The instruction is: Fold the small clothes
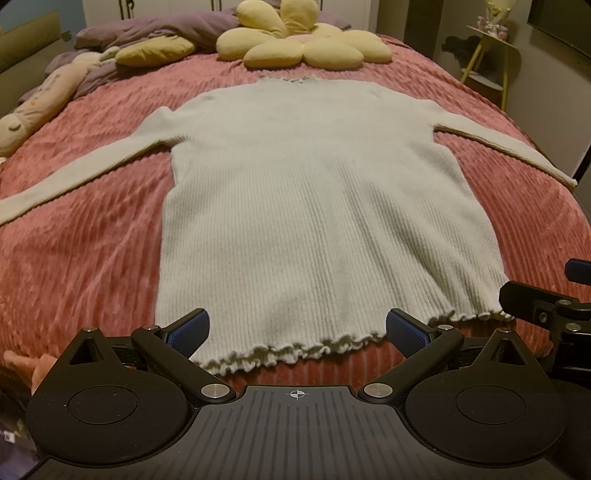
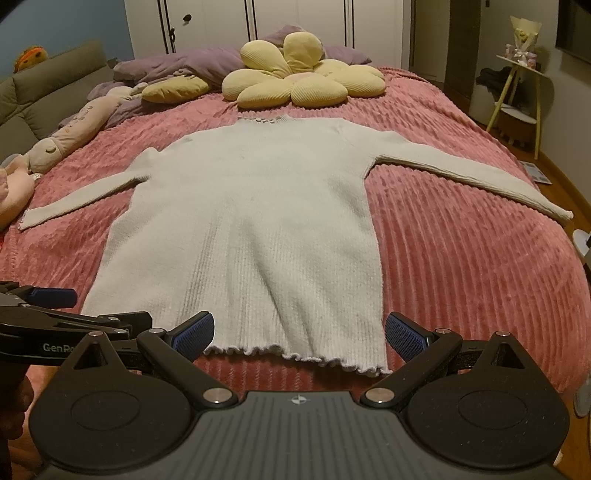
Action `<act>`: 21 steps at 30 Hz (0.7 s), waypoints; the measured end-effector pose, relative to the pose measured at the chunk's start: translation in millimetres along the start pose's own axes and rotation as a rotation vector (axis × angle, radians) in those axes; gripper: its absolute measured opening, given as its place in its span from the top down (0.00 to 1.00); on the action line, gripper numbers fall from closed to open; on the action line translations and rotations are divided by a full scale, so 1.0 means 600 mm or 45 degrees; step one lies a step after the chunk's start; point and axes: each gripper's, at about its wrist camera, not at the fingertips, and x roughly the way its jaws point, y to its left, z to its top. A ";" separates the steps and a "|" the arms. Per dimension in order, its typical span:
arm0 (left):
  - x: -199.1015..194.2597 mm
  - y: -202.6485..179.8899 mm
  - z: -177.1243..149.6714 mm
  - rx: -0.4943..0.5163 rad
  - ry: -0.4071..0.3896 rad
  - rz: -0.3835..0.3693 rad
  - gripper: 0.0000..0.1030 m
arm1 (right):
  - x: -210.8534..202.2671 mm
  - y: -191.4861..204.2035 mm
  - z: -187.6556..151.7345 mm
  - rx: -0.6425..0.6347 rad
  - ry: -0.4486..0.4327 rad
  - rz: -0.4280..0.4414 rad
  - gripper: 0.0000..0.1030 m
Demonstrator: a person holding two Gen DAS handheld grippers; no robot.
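The pale ribbed sweater [image 1: 314,192] lies flat in the centre of both views, spread face-up on the pink ribbed bedspread [image 1: 92,240]. Its frilled hem [image 1: 280,352] sits at the bottom of the frame and its ruffled collar [image 1: 286,78] points toward the top. Both sleeves are stretched out wide — one sleeve [image 1: 74,173] runs off toward the left edge of the frame, the other sleeve [image 1: 517,151] angles down toward the right edge.

Down at the bottom of the left wrist view, the left gripper [image 1: 297,330] hangs right at the hem with its blue pads spread wide apart and nothing between them. Same story in the right wrist view: the right gripper [image 2: 299,334] sits at the hem, pads parted, gripping nothing. Each tool pokes into the other's picture — the right one at the lower right edge, the left one at the lower left.

Further out, a yellow flower-shaped cushion [image 1: 303,44] rests just above the collar, with a purple duvet [image 1: 155,33] bunched behind it. A long plush toy [image 1: 44,99] lies along the upper left. A small yellow-legged side table [image 2: 521,92] stands at the upper right.
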 end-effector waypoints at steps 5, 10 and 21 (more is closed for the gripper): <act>0.000 0.004 0.002 -0.006 0.003 0.000 0.00 | -0.005 0.000 0.002 -0.002 -0.033 0.008 0.04; 0.001 0.005 0.002 -0.006 0.007 0.001 0.00 | -0.007 -0.001 0.002 -0.004 -0.039 0.008 0.04; 0.005 0.004 0.002 -0.001 0.014 0.012 0.00 | -0.017 0.007 0.002 -0.054 -0.098 0.065 0.04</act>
